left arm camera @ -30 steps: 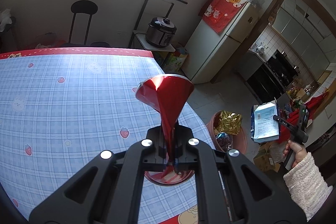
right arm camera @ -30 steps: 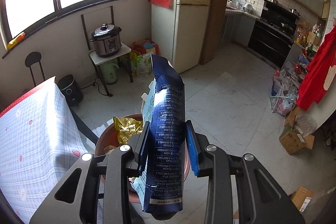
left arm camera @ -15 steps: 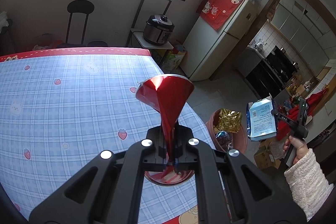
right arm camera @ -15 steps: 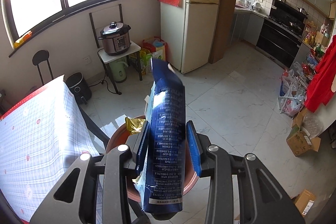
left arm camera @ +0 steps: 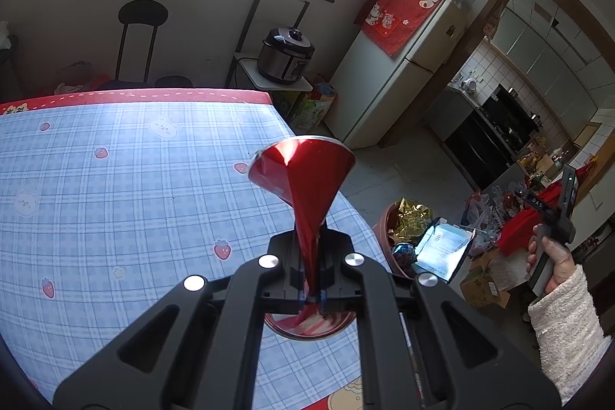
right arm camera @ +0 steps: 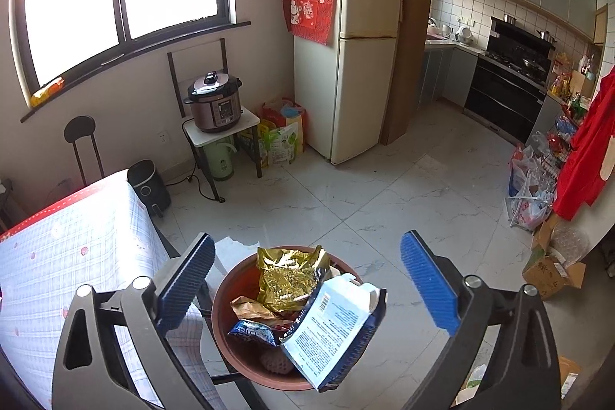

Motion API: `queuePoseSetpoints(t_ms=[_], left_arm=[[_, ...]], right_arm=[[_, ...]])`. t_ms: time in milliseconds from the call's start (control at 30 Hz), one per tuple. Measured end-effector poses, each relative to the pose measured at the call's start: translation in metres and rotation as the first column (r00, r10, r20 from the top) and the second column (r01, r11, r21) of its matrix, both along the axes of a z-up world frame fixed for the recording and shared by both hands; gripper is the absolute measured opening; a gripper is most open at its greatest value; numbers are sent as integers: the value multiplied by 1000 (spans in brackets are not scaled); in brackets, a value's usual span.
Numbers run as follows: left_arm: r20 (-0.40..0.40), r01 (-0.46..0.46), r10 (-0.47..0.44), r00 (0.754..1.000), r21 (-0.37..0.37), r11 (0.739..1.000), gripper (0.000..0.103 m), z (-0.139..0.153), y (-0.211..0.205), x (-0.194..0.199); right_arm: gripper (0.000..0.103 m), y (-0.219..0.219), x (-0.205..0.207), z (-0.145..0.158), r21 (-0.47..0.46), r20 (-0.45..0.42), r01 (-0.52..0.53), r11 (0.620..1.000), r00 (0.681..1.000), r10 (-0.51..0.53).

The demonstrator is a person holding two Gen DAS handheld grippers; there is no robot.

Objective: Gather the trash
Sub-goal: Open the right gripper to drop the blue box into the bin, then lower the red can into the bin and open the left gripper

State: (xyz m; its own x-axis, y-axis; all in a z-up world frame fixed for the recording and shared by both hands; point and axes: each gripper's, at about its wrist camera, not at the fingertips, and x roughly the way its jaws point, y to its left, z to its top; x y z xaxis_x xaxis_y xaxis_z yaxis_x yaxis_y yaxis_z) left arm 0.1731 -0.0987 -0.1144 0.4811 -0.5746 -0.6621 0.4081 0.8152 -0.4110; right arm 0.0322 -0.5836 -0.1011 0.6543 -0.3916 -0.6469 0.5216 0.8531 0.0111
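Left gripper pointed down at a slant over the counter, jaws clamped tight on a crushed red can. The can was pinched flat at its middle between the pads, its round top flaring out ahead of the jaws and its base showing below them, just above the blue checked cloth.

Right gripper was held out past the counter edge, tilted down over the brown bin on the floor. Its jaws were opening, blue pads spread wide with nothing between them. In the left wrist view the person's right hand wrapped the handle, cream sleeve at the wrist, the forearm rising from the lower right.

The blue and white snack box lay below the open jaws, tilted over the near rim of the bin, touching neither pad; whether it was resting there or falling, couldn't tell. Inside the bin sat a gold foil bag, a brown wrapper and a small blue packet. The bin stood just beside the counter's corner on the tiled floor.
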Motion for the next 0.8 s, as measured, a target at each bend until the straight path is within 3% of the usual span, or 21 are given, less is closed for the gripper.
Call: queuePoseSetpoints(t_ms=[233, 467, 800], left_arm=[[36, 87, -87, 996, -6, 996, 9, 17, -35, 2], [61, 211, -209, 976, -22, 977, 9, 29, -96, -5], [71, 414, -412, 909, -17, 910, 9, 26, -224, -23]], right_arm=[[97, 12, -20, 26, -9, 39, 23, 1000, 999, -23], [97, 7, -48, 43, -13, 58, 37, 999, 998, -36], [97, -13, -85, 48, -35, 30, 88, 996, 996, -87]])
